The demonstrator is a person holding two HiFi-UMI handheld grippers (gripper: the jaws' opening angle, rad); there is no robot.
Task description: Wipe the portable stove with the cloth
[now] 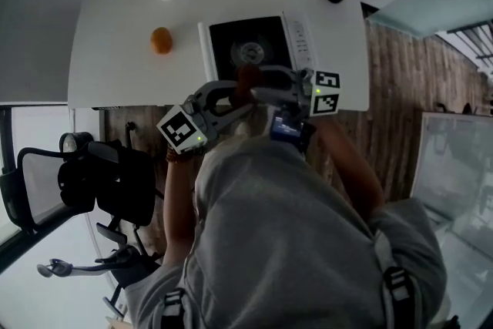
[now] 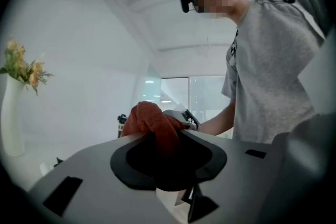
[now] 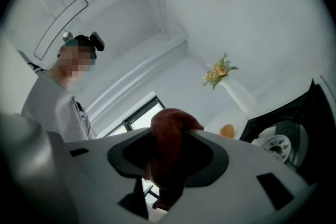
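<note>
Together we hold the rust-red cloth (image 1: 246, 78) up above the near edge of the white table (image 1: 108, 65); it is not yet on the portable stove (image 1: 250, 48).
The left gripper (image 2: 168, 157) and the right gripper (image 3: 168, 157) each have their jaws part-way apart, with the bunched cloth pinched between them (a soft, thick wad, so neither pair closes fully). To wipe well, we judge, we should lower the cloth onto the black stove top just beyond, flatten it, and sweep around the burner, keeping clear of the control strip on its right side. Only the head view shows the stove whole and where it lies on the table. Only the gripper views show the cloth seated in each set of jaws.
</note>
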